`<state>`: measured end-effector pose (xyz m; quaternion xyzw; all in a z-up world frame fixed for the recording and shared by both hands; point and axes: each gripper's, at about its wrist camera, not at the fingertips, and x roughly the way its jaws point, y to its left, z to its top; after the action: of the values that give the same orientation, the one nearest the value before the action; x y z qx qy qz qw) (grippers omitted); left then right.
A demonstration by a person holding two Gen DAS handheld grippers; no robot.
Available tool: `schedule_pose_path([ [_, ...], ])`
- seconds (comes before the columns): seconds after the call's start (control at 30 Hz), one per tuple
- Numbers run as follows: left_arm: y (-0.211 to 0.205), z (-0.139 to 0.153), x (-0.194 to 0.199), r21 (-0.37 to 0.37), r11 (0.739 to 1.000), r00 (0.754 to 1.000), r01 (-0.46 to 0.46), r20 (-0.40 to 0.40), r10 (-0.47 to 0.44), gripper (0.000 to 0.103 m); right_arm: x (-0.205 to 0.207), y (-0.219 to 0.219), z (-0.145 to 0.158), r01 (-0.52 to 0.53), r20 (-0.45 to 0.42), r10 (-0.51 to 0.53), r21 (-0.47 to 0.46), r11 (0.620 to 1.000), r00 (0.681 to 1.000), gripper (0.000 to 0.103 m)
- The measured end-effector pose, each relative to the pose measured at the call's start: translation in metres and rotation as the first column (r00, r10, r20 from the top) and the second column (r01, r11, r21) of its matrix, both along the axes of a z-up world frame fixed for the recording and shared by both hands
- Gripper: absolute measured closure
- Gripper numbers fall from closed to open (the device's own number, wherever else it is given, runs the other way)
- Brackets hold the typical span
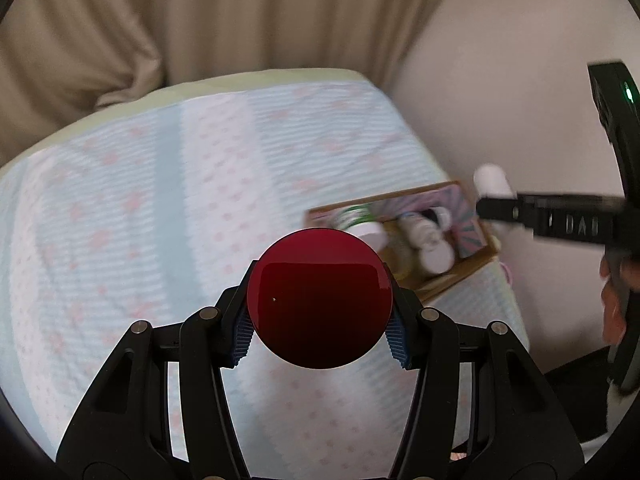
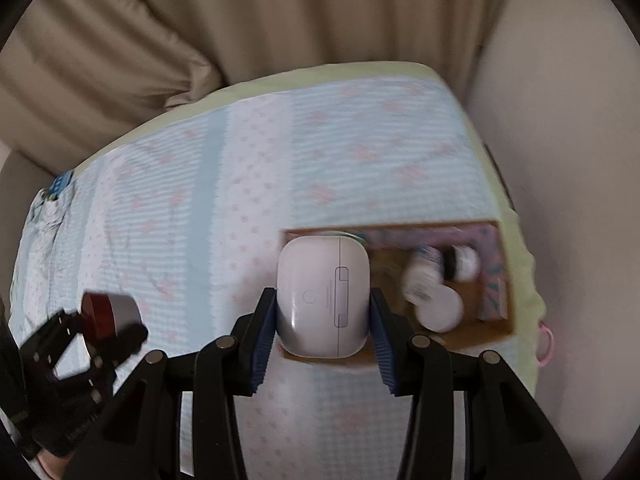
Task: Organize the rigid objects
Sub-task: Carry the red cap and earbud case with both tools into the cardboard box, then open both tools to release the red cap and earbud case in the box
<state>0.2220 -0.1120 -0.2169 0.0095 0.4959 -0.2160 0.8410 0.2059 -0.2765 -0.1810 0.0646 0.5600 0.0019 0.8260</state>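
Left tool (image 1: 320,320): clenched on a round red jar (image 1: 319,299), blue pads pressing its sides, the flat red face turned to the camera. In the right wrist view the same jar (image 2: 105,314) shows a red part and a silver part, held clear above the bed (image 2: 256,184).

Right tool (image 2: 323,322): clenched on a white case (image 2: 323,300), a smooth rounded item with a seam line and a small recess on its face. The pads bear on its two long sides, which suits a slick shell that could slip from a narrower hold. The case hangs over the near left corner of the box (image 2: 505,280).

The box is an open cardboard tray with patterned inner walls, lying near the bed's right edge, close to the wall (image 2: 580,160). It already holds several blurred items: a white-capped bottle (image 2: 438,304), a dark and white bottle (image 2: 464,262) and a green-labelled container (image 1: 354,216) at its left end. Exact contact among these cannot be told.

Judgement: the box serves as the collection point, and both items in hand appear bound for it. The case is nearer to placement; the free floor beneath it looks limited, so it should be lowered squarely to avoid catching the rim. The jar waits further left, presumably to keep the two tools apart.

A curtain (image 1: 200,20) hangs behind the bed. Both views are motion-blurred.
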Motion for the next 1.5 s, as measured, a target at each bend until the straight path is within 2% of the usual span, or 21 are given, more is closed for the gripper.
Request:
schedule_pose_path([
  [0.23, -0.089, -0.008, 0.016, -0.006, 0.995, 0.994, 0.103, -0.033, -0.103, 0.052, -0.028, -0.073, -0.013, 0.107, -0.036, -0.106, 0.021, 0.994, 0.994, 0.062],
  [0.37, -0.122, -0.020, 0.025, 0.006, 0.991, 0.989, 0.136, -0.061, -0.136, 0.052, -0.032, -0.102, -0.028, 0.151, -0.058, -0.148, 0.050, 0.987, 0.987, 0.062],
  [0.57, -0.162, -0.055, 0.060, 0.035, 0.986, 0.980, 0.165, -0.117, -0.160, 0.052, -0.021, -0.137, -0.057, 0.201, -0.096, -0.193, 0.084, 0.976, 0.977, 0.062],
  [0.9, -0.207, -0.131, 0.110, 0.098, 0.971, 0.957, 0.217, -0.219, -0.192, 0.053, 0.006, -0.177, -0.134, 0.262, -0.210, -0.233, 0.126, 0.957, 0.950, 0.062],
  [1.03, -0.226, -0.157, 0.118, 0.145, 0.943, 0.930, 0.301, -0.262, -0.257, 0.052, 0.010, -0.177, -0.155, 0.220, -0.223, -0.192, 0.108, 0.970, 0.956, 0.062],
  [1.17, -0.236, -0.171, 0.119, 0.172, 0.920, 0.911, 0.351, -0.291, -0.293, 0.052, 0.008, -0.176, -0.170, 0.175, -0.220, -0.156, 0.072, 0.982, 0.963, 0.062],
  [1.33, -0.240, -0.180, 0.127, 0.186, 0.911, 0.899, 0.367, -0.324, -0.296, 0.052, 0.006, -0.176, -0.180, 0.128, -0.224, -0.118, 0.031, 0.991, 0.967, 0.062],
  [1.5, -0.242, -0.176, 0.136, 0.182, 0.911, 0.889, 0.370, -0.353, -0.291, 0.052, 0.007, -0.175, -0.183, 0.103, -0.216, -0.100, 0.004, 0.995, 0.971, 0.062],
])
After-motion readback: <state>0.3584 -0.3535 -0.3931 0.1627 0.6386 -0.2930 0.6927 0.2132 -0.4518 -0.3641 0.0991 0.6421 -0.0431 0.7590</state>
